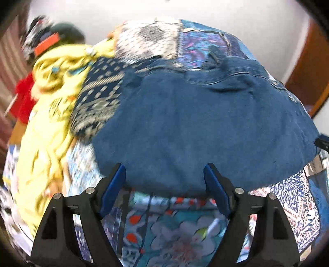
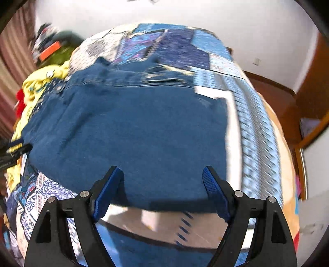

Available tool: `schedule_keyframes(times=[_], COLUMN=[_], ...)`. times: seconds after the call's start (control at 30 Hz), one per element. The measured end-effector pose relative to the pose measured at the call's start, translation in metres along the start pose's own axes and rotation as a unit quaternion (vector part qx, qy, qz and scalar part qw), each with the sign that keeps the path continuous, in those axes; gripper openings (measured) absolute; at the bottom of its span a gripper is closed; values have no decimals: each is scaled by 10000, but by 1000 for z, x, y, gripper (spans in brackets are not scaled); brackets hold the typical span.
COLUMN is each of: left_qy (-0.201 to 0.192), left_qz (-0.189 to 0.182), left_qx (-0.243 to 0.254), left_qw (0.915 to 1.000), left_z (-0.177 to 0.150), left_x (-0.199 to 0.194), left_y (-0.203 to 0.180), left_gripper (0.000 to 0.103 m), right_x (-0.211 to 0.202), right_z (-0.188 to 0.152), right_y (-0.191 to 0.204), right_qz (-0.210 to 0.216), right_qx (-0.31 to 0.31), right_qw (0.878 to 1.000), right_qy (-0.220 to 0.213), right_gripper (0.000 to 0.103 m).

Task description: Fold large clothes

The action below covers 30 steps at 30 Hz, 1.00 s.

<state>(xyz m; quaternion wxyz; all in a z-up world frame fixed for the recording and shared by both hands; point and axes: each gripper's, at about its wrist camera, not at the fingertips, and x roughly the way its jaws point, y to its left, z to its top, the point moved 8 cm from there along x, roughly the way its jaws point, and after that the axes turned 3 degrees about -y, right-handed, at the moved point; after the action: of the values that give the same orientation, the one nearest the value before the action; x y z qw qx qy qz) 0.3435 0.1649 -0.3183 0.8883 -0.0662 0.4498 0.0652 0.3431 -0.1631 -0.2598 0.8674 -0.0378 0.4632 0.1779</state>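
White wall, wooden floor, perhaps striped curtain

Denim garment on patchwork bedspread; clothes heap at its left.

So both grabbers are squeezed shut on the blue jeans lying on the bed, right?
Not quite. Both wrist views show the left gripper and right gripper open, fingers spread at the near edge of the blue jeans, which do lie on the bed.

A blue denim garment lies spread flat on the patchwork bedspread, its seamed waistband at the far edge.
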Motion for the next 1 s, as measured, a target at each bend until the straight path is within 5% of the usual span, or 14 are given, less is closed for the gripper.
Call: schedule_keyframes(times=[0.3, 0.53, 0.73, 1.0], left_qy=[297, 63, 279, 562], left_qz=[396, -499, -1665, -2455], left_qx=[-950, -1517, -2358, -3235], left_qw=[9942, 9871, 9570, 9121], left_z=[-28, -21, -12, -14], left_x=[-11, -33, -9, 33], left_y=[65, 60, 38, 19], left_gripper=[79, 79, 79, 79], right_x=[-17, -29, -40, -4], right_z=[-30, -26, 7, 23], right_y=[-57, -52, -15, 46], right_qz=[-717, -781, -473, -42], right_qx=[585, 463, 227, -284], right_qw=[9956, 9958, 9982, 9994], right_qy=[152, 81, -301, -200], right_gripper=[80, 80, 80, 84])
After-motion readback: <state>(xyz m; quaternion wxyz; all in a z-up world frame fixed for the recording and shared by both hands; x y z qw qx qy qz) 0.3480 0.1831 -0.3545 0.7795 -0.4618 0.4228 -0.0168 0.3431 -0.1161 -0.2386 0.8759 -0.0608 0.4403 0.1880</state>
